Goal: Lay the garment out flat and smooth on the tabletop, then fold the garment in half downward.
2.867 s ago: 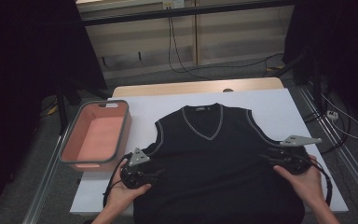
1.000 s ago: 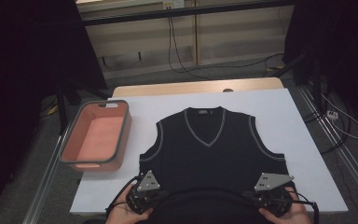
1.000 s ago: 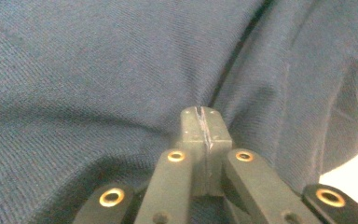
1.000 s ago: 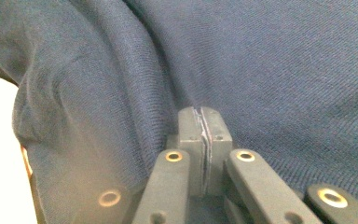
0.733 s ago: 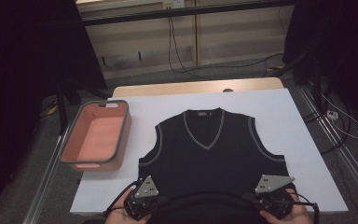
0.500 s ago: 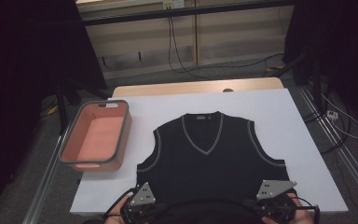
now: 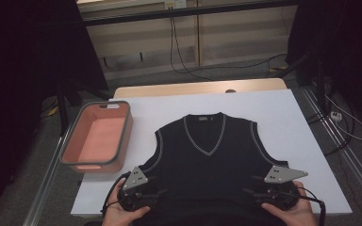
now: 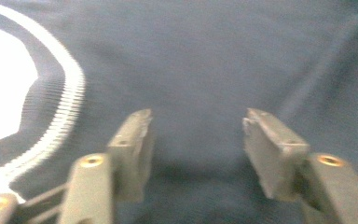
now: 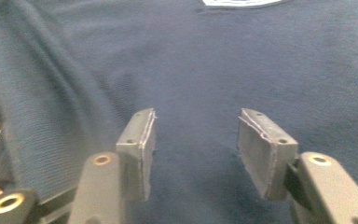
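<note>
A dark navy sleeveless vest point(image 7: 212, 165) with white trim at its V-neck and armholes lies flat on the white table point(image 7: 292, 122), neck pointing away from me. My left gripper point(image 7: 153, 192) is over the vest's lower left corner, held in a hand. Its jaws have just been opening and stand apart over the cloth point(image 8: 196, 56), gripping nothing. The white-trimmed armhole edge point(image 8: 67, 102) runs to their left. My right gripper point(image 7: 254, 186) is over the lower right corner. Its jaws have also just been opening, and the fabric point(image 9: 205, 60) lies beneath the gap, unpinched.
An empty salmon-pink bin point(image 7: 96, 139) with a grey rim stands at the table's left edge, beside the vest. Bare white tabletop lies beyond the collar and to the right. Cables trail on the floor behind the table.
The vest was dragged toward the near edge with both grippers shut on its lower part. Both sets of jaws have since opened and let go, and the grippers have edged slightly forward.
</note>
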### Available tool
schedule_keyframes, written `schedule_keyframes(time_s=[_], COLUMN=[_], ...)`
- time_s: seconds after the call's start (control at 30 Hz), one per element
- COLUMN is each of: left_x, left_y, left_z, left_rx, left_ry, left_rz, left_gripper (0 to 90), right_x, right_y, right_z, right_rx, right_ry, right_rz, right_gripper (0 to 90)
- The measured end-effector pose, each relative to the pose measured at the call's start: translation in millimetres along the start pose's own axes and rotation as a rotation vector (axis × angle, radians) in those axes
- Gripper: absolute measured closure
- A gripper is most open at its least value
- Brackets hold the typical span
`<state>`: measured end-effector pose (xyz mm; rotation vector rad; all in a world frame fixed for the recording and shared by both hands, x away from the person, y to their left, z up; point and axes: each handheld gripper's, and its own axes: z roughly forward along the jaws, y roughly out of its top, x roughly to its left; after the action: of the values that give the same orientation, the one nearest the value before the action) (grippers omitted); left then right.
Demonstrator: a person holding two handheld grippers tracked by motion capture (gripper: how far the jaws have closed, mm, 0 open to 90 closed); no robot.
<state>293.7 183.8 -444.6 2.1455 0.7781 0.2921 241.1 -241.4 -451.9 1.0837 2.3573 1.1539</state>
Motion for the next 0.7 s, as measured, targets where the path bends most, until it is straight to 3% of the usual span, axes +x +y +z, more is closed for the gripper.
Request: schedule_keyframes(time_s=[0.1,0.4,0.53,0.6,0.7], left_x=[6.5,15.1,19.9,24.4,28.6], left_y=[0.1,12.2,18.3,21.4,26.3], left_z=[-0.7,11.5,18.9,23.4,25.1], left_rx=[-0.025,-0.03,-0.032,-0.026,-0.062], left_ry=[0.019,0.055,0.047,0.044,0.065], left_rz=[-0.035,-0.015,-0.026,0.0,-0.014], left_gripper=[28.0,10.9,6.7,6.5,7.8], right_x=[-4.1,-23.6,-33.0,-36.7,-41.5], right_y=[-0.5,9.5,16.2,19.4,26.4], right_z=[0.8,1.9,2.0,4.3,9.1], right_rx=[-0.003,-0.053,-0.059,-0.054,-0.043], right_ry=[-0.011,-0.074,-0.088,-0.096,-0.1], right_rz=[0.021,0.06,0.066,0.063,0.06], right_gripper=[36.5,27.8,26.2,24.6,23.0])
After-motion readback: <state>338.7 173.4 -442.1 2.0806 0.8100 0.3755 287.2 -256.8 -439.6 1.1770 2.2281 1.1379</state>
